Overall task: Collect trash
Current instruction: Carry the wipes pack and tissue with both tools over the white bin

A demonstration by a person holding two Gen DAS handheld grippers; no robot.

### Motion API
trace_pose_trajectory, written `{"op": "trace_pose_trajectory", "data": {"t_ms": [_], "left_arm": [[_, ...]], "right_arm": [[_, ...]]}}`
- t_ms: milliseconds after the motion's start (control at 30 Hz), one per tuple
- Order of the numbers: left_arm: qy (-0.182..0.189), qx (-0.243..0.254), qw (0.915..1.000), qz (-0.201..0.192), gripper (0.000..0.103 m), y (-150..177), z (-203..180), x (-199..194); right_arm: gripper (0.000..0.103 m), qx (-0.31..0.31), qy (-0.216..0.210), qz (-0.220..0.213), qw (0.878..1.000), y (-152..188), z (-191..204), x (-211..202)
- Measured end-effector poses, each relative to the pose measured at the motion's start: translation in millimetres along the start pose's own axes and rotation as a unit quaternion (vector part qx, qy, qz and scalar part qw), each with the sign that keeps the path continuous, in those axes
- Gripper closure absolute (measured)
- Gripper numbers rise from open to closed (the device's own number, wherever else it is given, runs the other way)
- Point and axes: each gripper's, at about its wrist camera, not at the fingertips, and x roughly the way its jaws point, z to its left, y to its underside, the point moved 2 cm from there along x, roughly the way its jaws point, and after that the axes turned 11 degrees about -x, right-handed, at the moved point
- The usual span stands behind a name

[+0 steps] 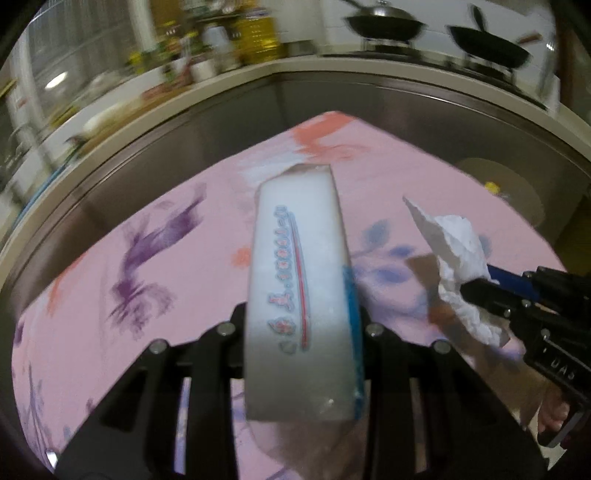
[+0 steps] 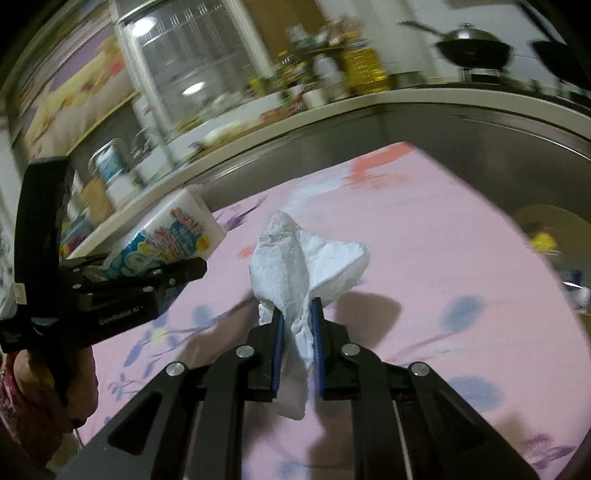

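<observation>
My left gripper (image 1: 303, 317) is shut on a white plastic tissue pack (image 1: 299, 280) with a blue edge and printed lettering. The pack stands up between the fingers above the pink flowered tablecloth (image 1: 147, 258). To its right, my right gripper (image 1: 476, 291) is shut on a crumpled white paper tissue (image 1: 454, 254). In the right wrist view the crumpled tissue (image 2: 306, 258) sticks up from between the blue pads of the right gripper (image 2: 297, 310) and hangs down below them. At the left of that view, the left gripper (image 2: 184, 269) carries the tissue pack (image 2: 173, 236).
The tablecloth (image 2: 424, 240) ends at a dark cabinet front below a pale kitchen counter (image 1: 221, 85) crowded with bottles and jars. Black pans (image 1: 384, 24) sit on a stove at the back right. A round tan thing with a yellow item (image 1: 498, 188) lies beyond the cloth's right edge. A person's hand (image 2: 55, 380) grips the left handle.
</observation>
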Motion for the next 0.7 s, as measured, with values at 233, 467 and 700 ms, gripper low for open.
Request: {"op": "trace_pose_trajectory", "data": {"t_ms": [233, 467, 700], "left_arm": [[0.093, 0.075, 0.9922, 0.034, 0.074, -43, -129, 44], [0.160, 0.104, 0.9782, 0.082, 0.073, -87, -230, 96], [0.212, 0.121, 0.9606, 0.132, 0.066, -108, -298, 145]], "right_arm": [[0.091, 0.106, 0.060, -0.034, 0.992, 12, -116, -52], [0.091, 0.188, 0.102, -0.045, 0.976, 20, -215, -75], [0.086, 0.223, 0.118, -0.036, 0.967, 25, -269, -67]]}}
